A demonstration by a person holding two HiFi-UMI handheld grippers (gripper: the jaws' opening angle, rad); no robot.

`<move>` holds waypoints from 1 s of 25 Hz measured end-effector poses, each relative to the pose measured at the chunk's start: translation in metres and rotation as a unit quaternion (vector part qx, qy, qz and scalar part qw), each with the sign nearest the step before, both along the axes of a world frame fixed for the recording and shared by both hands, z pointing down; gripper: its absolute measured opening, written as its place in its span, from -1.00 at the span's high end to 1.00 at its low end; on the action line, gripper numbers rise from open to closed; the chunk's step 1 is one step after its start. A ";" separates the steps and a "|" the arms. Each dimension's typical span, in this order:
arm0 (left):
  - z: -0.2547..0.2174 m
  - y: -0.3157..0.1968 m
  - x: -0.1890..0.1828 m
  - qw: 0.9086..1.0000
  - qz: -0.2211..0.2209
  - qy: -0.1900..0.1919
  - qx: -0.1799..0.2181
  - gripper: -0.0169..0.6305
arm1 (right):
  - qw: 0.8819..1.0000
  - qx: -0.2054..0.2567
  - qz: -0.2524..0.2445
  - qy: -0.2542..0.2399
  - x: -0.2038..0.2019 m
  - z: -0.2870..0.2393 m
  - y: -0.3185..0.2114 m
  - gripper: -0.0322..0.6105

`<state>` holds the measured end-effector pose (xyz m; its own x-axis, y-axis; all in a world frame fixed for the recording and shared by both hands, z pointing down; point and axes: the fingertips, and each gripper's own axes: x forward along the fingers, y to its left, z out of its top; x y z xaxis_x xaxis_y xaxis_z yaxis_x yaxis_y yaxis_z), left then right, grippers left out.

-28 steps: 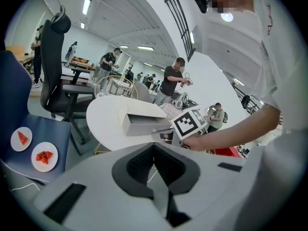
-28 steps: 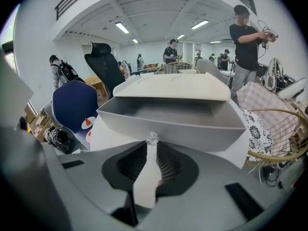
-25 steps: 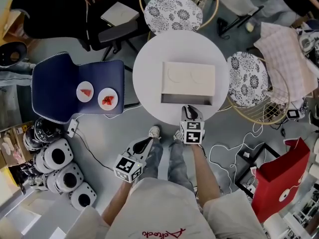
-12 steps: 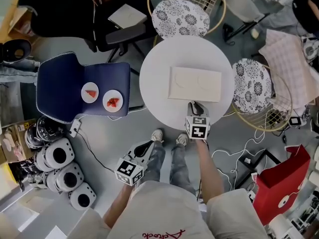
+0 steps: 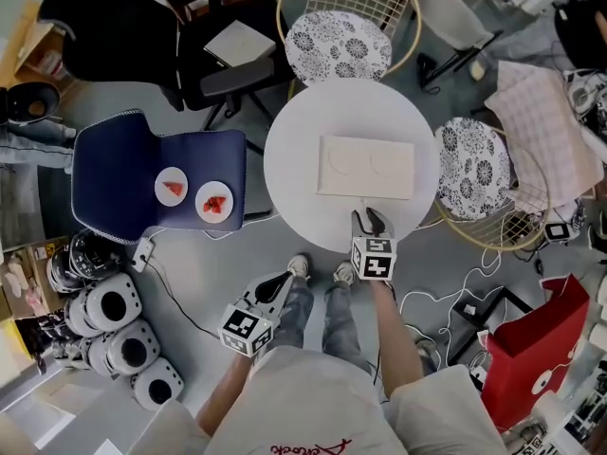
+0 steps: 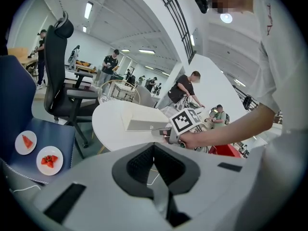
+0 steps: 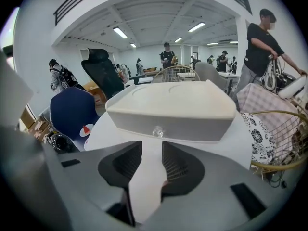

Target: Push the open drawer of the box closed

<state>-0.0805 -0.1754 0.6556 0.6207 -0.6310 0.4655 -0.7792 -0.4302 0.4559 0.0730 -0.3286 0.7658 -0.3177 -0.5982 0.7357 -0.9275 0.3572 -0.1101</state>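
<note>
Right gripper [image 7: 151, 147] jaws opening, a gap between the pads, nothing in it. Tips just short of the drawer [image 7: 192, 124] knob [image 7: 157, 131], not touching. Drawer front sits flush in the box [image 5: 366, 167], at the middle of the round white table [image 5: 294, 150]. Left gripper [image 6: 154, 150] jaws pressed together, empty, held low beside the person's legs, well apart from the table.

Round white table [image 5: 290, 159]; cream box [image 5: 365, 167] on it, centered.
</note>
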 end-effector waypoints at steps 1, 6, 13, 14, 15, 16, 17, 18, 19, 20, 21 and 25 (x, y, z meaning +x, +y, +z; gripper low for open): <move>-0.002 -0.001 0.000 1.000 0.001 0.000 0.004 0.91 | 1.000 0.004 -0.001 0.001 0.000 -0.004 0.005 0.47; -0.014 -0.005 0.003 1.000 0.011 0.001 0.020 0.91 | 1.000 0.024 -0.004 -0.007 -0.004 -0.029 0.023 0.50; -0.038 -0.007 0.007 0.998 0.038 0.005 0.049 0.91 | 0.995 0.098 0.010 -0.001 -0.009 -0.089 0.041 0.85; -0.043 -0.008 0.007 0.998 0.042 0.007 0.055 0.91 | 0.994 0.109 0.010 -0.005 -0.011 -0.100 0.045 0.85; -0.048 -0.009 0.007 0.997 0.047 0.008 0.061 0.91 | 0.993 0.117 0.012 -0.009 -0.013 -0.110 0.050 0.85; -0.052 -0.009 0.007 0.996 0.053 0.009 0.066 0.91 | 0.992 0.125 0.015 -0.012 -0.014 -0.121 0.056 0.85; -0.057 -0.009 0.008 0.996 0.059 0.010 0.072 0.91 | 0.991 0.132 0.018 -0.016 -0.014 -0.130 0.063 0.85; -0.061 -0.009 0.009 0.995 0.065 0.011 0.078 0.91 | 0.990 0.138 0.021 -0.021 -0.015 -0.140 0.070 0.85; -0.066 -0.010 0.010 0.994 0.071 0.013 0.086 0.91 | 0.989 0.145 0.025 -0.023 -0.015 -0.149 0.076 0.85; -0.070 -0.011 0.012 0.993 0.076 0.015 0.094 0.91 | 0.988 0.152 0.027 -0.025 -0.014 -0.156 0.082 0.85; -0.075 -0.014 0.014 0.991 0.080 0.017 0.103 0.91 | 0.986 0.160 0.030 -0.027 -0.013 -0.162 0.086 0.85; -0.094 -0.032 0.017 0.987 0.086 0.024 0.136 0.91 | 0.979 0.191 0.053 -0.044 -0.009 -0.188 0.084 0.85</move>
